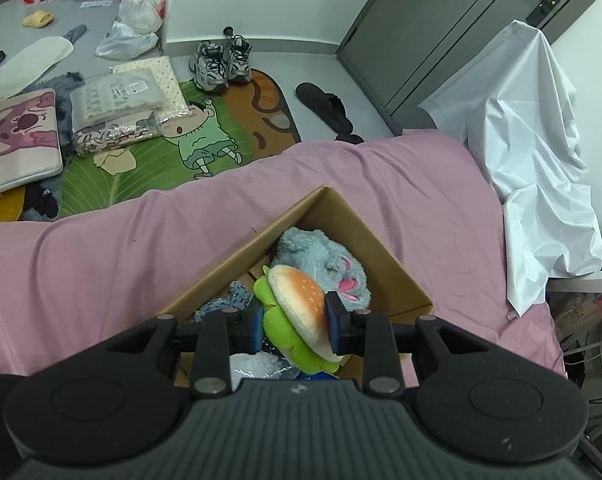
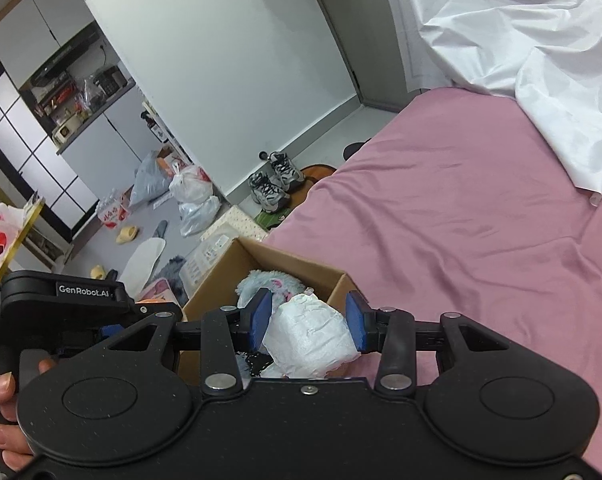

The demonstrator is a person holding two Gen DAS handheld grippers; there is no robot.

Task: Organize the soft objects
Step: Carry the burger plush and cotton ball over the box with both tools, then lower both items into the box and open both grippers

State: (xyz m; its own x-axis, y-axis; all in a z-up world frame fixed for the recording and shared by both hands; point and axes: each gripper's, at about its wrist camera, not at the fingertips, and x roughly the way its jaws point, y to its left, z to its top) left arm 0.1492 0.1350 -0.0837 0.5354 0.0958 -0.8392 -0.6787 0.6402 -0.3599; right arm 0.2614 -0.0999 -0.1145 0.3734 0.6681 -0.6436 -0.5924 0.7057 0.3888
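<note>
while over the cardboard box (image 1: 365, 236): left claw (image 1: 291, 322) clamping burger plush (image 1: 301, 312), right claw (image 2: 308, 322) pinching white bundle (image 2: 313, 340); grey plush (image 1: 321, 260) already boxed.

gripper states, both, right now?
Left gripper: closed on the burger plush, above the cardboard box.
Right gripper: closed on a white soft bundle.

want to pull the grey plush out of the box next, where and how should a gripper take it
Grip the grey plush toy on its rounded furry back, the part that rises nearest the cardboard box far corner. Come from above, since the box walls block the sides. The burger plush, held in the left gripper, covers its near end.
</note>
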